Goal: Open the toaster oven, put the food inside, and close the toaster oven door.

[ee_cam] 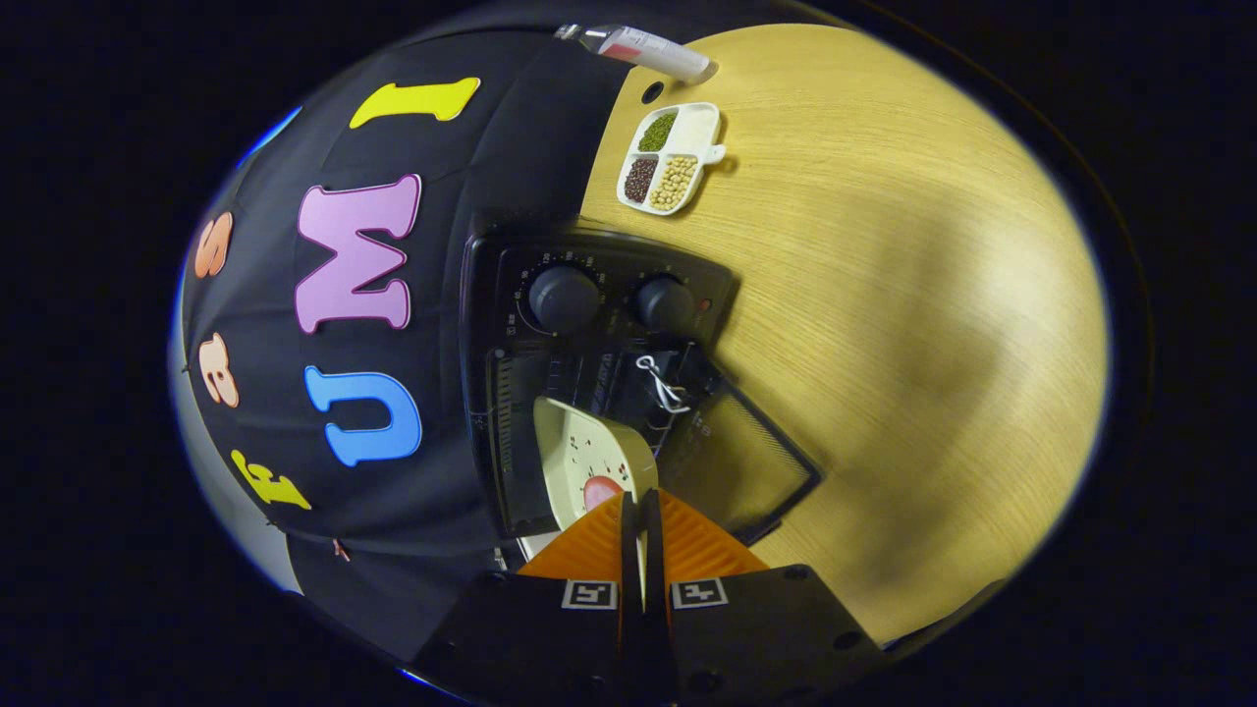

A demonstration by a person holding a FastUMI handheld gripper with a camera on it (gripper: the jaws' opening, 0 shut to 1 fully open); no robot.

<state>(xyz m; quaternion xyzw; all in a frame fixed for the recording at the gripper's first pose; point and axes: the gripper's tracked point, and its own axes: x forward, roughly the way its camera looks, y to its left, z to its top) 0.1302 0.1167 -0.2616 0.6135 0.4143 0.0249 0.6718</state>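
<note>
The toaster oven [589, 393] stands ahead of the gripper [640, 511] and slightly to its left, against the booth wall, with its door [746, 462] dropped open toward the right of the fingers. The gripper is closed nearly flat, pinching the rim of a pale plate [589, 462] that carries a reddish piece of food [601, 488]; the plate is held on edge and juts just ahead of the fingers, at the mouth of the cavity.

This looks like the insertion step. To do it well, the plate probably needs levelling before it goes further in, so the food does not slide off, then a straight push onto the rack [628, 388], clear of the door and the knobs [609, 299] beyond.

Further right and well beyond the oven, a white divided dish [702, 123] sits on the wooden surface [884, 324], holding green, dark and tan beans in three compartments; the fourth appears empty. A bottle [643, 47] lies beyond it.
</note>
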